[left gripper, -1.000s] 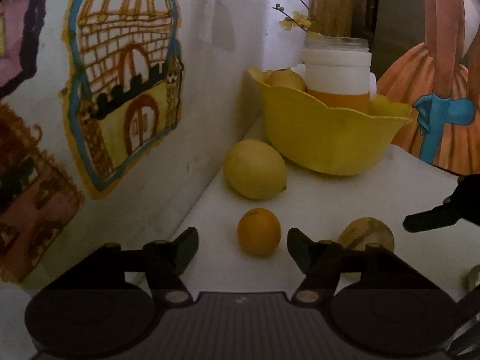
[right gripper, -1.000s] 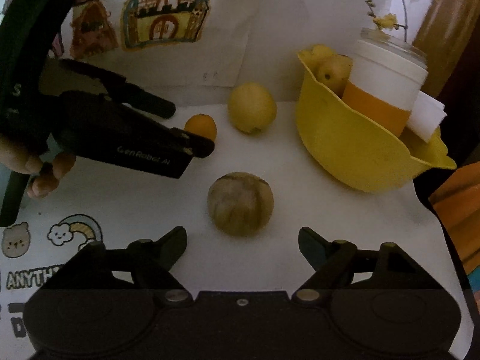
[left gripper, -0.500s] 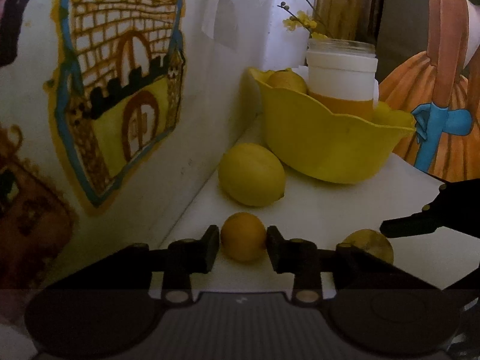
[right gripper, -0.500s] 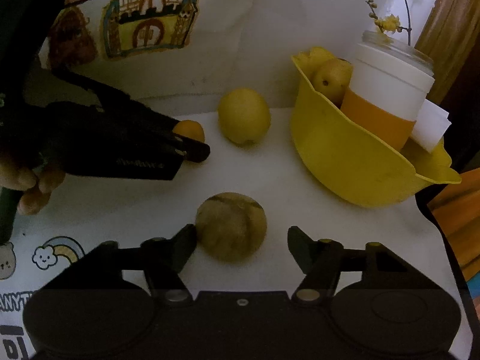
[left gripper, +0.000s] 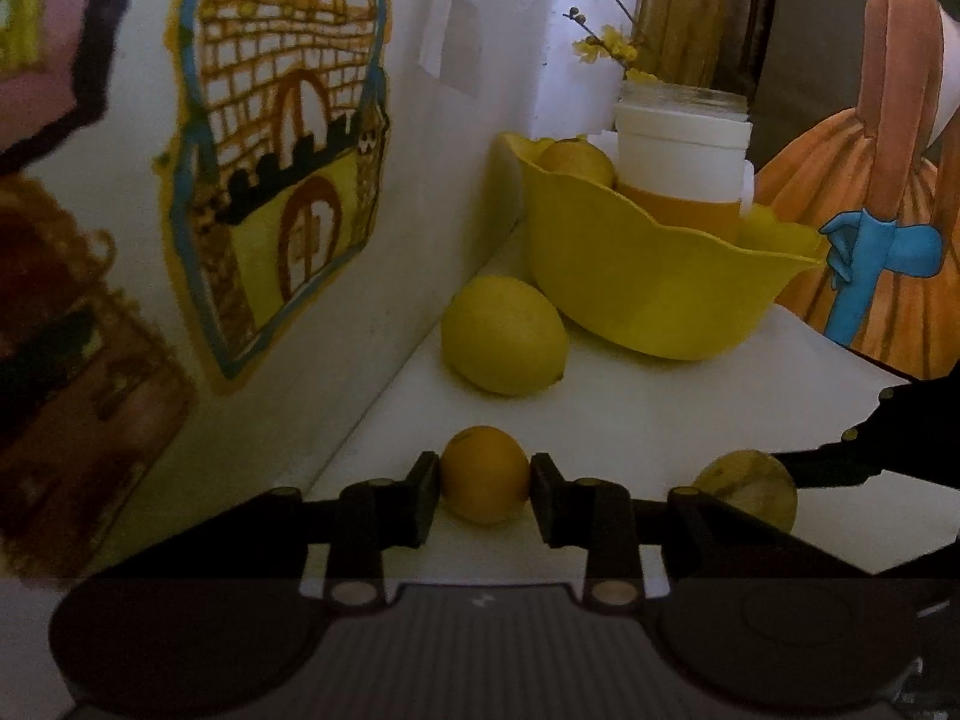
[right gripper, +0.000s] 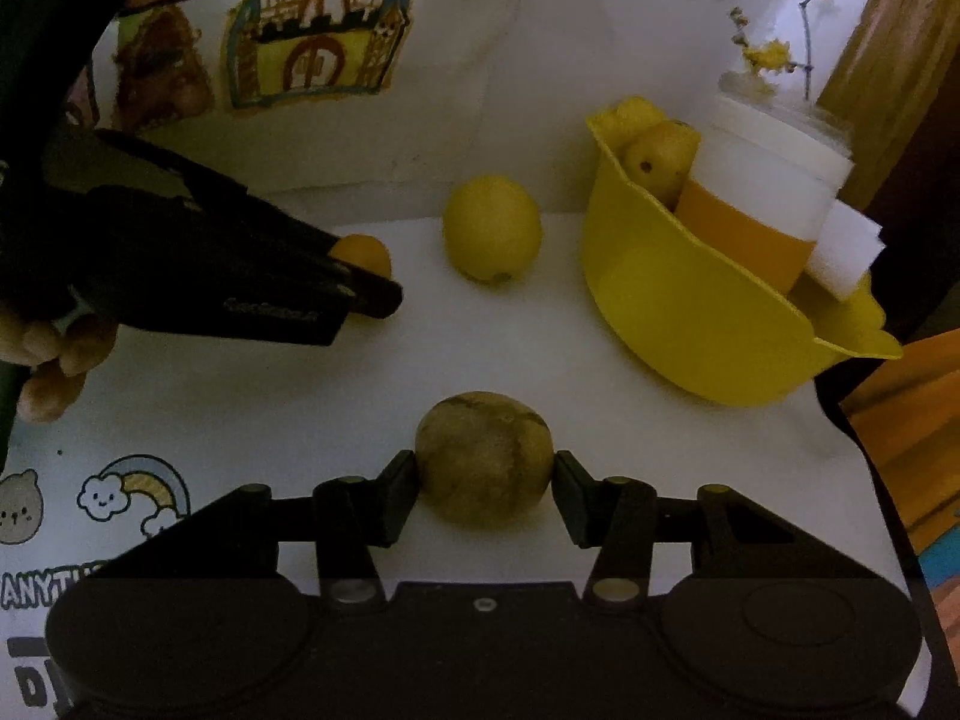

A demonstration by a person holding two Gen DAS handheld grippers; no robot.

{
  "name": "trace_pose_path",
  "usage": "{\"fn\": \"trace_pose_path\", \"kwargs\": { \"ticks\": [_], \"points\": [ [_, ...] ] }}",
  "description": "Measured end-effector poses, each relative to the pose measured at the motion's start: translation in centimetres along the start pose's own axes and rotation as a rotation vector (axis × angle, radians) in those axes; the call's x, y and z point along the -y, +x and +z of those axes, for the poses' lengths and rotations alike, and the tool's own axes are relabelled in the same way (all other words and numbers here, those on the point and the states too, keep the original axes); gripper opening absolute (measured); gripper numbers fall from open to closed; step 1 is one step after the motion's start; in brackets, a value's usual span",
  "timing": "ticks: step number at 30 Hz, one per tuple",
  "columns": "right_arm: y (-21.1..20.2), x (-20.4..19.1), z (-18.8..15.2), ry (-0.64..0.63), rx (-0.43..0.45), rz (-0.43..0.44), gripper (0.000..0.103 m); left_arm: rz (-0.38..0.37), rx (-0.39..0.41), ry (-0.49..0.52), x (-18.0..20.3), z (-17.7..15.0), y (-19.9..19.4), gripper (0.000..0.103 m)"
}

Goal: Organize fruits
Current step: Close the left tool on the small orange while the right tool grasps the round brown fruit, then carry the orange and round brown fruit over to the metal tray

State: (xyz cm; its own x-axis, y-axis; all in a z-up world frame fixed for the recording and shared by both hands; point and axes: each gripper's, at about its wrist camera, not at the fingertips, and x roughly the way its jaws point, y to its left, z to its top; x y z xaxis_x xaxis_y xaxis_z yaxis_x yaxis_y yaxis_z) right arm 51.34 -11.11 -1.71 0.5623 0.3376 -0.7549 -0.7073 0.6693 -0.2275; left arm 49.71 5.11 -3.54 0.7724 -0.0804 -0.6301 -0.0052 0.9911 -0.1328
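Left wrist view: left tool (left gripper: 486,489) clamped on a small orange (left gripper: 485,473), pads touching both its sides, fruit sitting on the white tabletop (left gripper: 660,414). Lemon (left gripper: 504,333) at 12 o'clock from the orange, near it but apart, just beside the yellow bowl (left gripper: 654,294), which lies at 1 o'clock. Bowl holds a pear-like fruit (left gripper: 576,159) and a white-and-orange jar (left gripper: 681,171) with yellow flower sprigs (left gripper: 606,42). Brown mottled fruit (left gripper: 747,489) at 3 o'clock from the orange, a dark finger of the other tool against its right side. Castle drawing (left gripper: 282,168) on the wall at 10 o'clock.

Right wrist view: right tool (right gripper: 485,489) closing around the brown mottled fruit (right gripper: 485,456); fruit sits between the pads, left pad touching, right pad at its edge, contact there hard to tell. Fruit rests on the tabletop (right gripper: 540,348). Left tool (right gripper: 360,276) at 10 o'clock, a hand (right gripper: 48,354) behind it, orange (right gripper: 363,255) at its tips. Lemon (right gripper: 492,228) at 12 o'clock, bowl (right gripper: 702,306) at 2 o'clock, well apart from the brown fruit. Rainbow sticker (right gripper: 135,495) at 9 o'clock.
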Motion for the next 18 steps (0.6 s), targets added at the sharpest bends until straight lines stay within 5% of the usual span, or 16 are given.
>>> {"fn": "trace_pose_path", "kwargs": {
  "ticks": [18],
  "points": [
    [-9.5,-0.1,-3.7,0.07,0.093,-0.036,0.05,-0.071,0.043,0.016,3.0,-1.3,-6.4,0.035]
  ]
}}
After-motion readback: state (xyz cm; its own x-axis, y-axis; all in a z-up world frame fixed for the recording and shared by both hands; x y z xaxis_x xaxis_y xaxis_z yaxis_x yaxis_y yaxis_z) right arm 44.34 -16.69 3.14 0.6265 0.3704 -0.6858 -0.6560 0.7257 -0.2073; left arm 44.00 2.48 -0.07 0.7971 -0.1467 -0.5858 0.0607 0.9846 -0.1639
